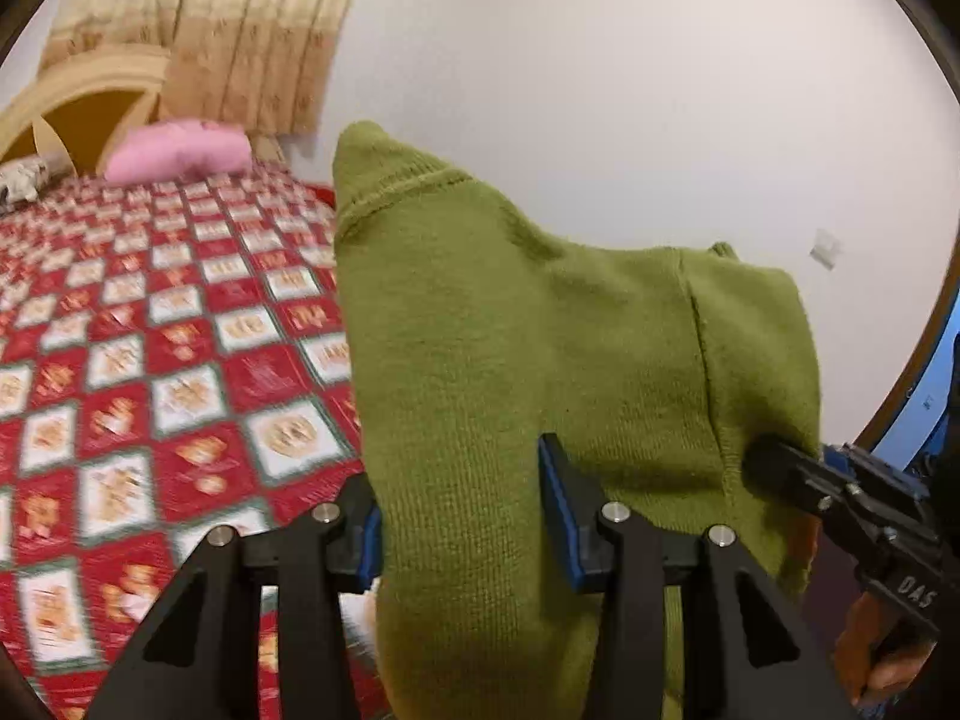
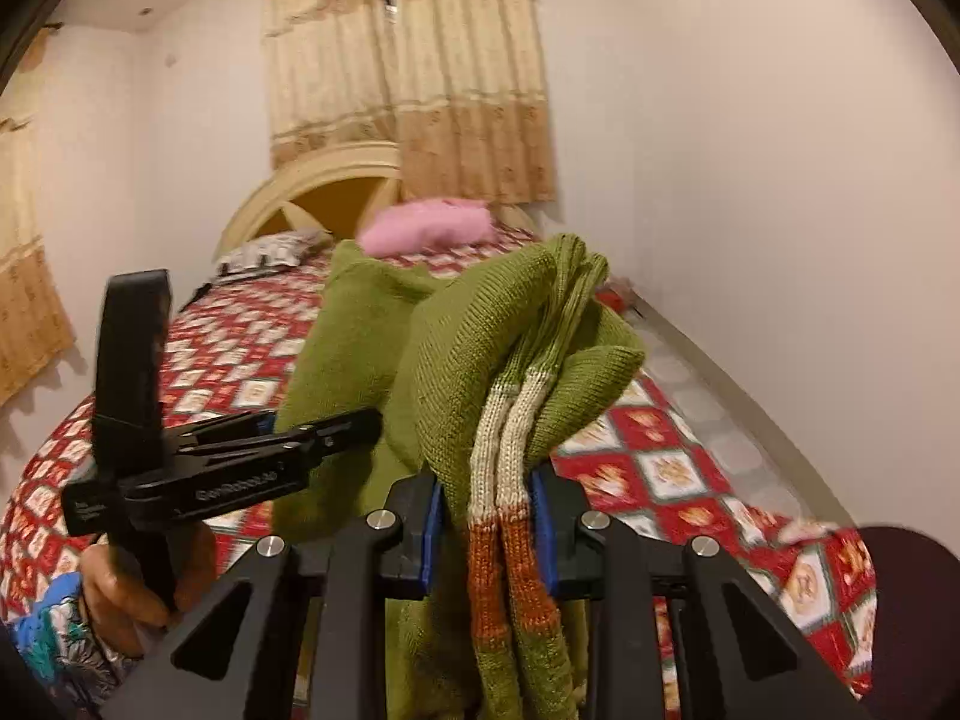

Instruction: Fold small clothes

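Note:
A green knitted sweater [image 1: 540,330] hangs lifted above the bed, held between both grippers. In the left wrist view my left gripper [image 1: 459,468] is shut on a broad fold of it, the cloth filling the gap between the blue pads. My right gripper [image 2: 486,477] is shut on a bunched part of the sweater [image 2: 468,330], where two cream-and-orange striped cuffs [image 2: 510,438] hang down between the fingers. The left gripper [image 2: 336,426] also shows from the side in the right wrist view, biting the cloth. The sweater's lower part is hidden below both frames.
Under the sweater lies a bed with a red and white patterned cover [image 1: 150,330]. A pink pillow [image 1: 180,150] and a patterned pillow [image 2: 270,249] lie by the arched headboard [image 2: 324,192]. A white wall runs along the bed's right side; curtains [image 2: 414,72] hang behind.

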Tool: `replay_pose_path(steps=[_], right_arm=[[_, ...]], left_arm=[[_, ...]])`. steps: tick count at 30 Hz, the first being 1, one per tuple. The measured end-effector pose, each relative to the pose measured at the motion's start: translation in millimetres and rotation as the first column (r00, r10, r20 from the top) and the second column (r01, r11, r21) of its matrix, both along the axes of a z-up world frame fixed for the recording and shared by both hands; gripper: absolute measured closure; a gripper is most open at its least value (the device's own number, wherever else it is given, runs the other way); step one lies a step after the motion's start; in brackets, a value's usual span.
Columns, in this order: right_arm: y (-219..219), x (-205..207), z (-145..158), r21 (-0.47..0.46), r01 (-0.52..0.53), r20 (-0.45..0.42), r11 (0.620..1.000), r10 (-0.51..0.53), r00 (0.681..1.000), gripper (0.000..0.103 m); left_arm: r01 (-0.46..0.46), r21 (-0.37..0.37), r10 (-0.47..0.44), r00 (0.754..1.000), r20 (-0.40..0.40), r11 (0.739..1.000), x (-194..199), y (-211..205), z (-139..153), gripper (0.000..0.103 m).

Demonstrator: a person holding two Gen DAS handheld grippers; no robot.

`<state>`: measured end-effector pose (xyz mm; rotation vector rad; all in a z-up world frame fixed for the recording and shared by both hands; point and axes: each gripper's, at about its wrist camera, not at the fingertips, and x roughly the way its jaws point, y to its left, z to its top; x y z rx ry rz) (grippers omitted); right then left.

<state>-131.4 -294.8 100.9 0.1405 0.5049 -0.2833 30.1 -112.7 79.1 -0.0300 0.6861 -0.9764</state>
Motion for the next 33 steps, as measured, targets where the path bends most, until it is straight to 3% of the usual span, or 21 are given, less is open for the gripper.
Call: replay_pose_path(steps=[5,8,12,14,18,20,23,26,29,33], right_arm=[[-58.3,38.3,-78.9,0.003,0.106,-0.054,0.994,-0.106,0.993,0.079],[-86.9,58.6,-116.9,-0.006,0.194,-0.103,0.981,-0.193,0.976,0.079],[-115.4,71.8,-146.0,0.076,0.264,-0.180,0.961,-0.247,0.952,0.078],[-124.7,71.8,-148.6,0.127,0.270,-0.176,0.954,-0.246,0.953,0.075],[-140.0,64.2,-149.3,0.211,0.280,-0.177,0.936,-0.245,0.953,0.060],[-136.9,49.3,-139.7,0.220,0.299,-0.148,0.929,-0.271,0.951,0.060],[-106.1,15.0,-111.8,0.106,0.316,-0.065,0.943,-0.311,0.948,0.061],[-71.9,-11.5,-89.3,0.008,0.272,-0.032,0.962,-0.271,0.962,0.065],[-44.9,-22.7,-92.5,-0.003,0.202,-0.078,0.979,-0.202,0.976,0.065],[-21.0,-17.7,-119.1,-0.022,0.187,-0.156,0.982,-0.188,0.970,0.065]], left_arm=[[-0.043,0.159,0.040,0.999,0.021,0.986,33.1,-66.8,-61.3,0.059],[-0.083,0.279,0.069,0.996,0.060,0.957,48.8,-96.9,-97.2,0.058],[-0.123,0.338,0.112,0.992,0.051,0.933,54.0,-102.6,-110.0,0.040],[-0.131,0.340,0.123,0.991,0.044,0.931,53.3,-103.2,-111.7,0.035],[-0.156,0.374,0.146,0.988,0.055,0.914,54.7,-105.7,-112.7,0.022],[-0.145,0.382,0.137,0.989,0.050,0.913,53.1,-103.1,-108.9,0.020],[-0.150,0.378,0.139,0.989,0.057,0.913,43.8,-88.5,-99.4,0.018],[-0.157,0.366,0.135,0.987,0.085,0.917,26.0,-72.0,-93.4,0.018],[-0.179,0.349,0.144,0.982,0.125,0.920,-0.8,-53.2,-90.7,0.018],[-0.203,0.352,0.152,0.974,0.167,0.914,-28.5,-37.2,-91.8,0.018]])
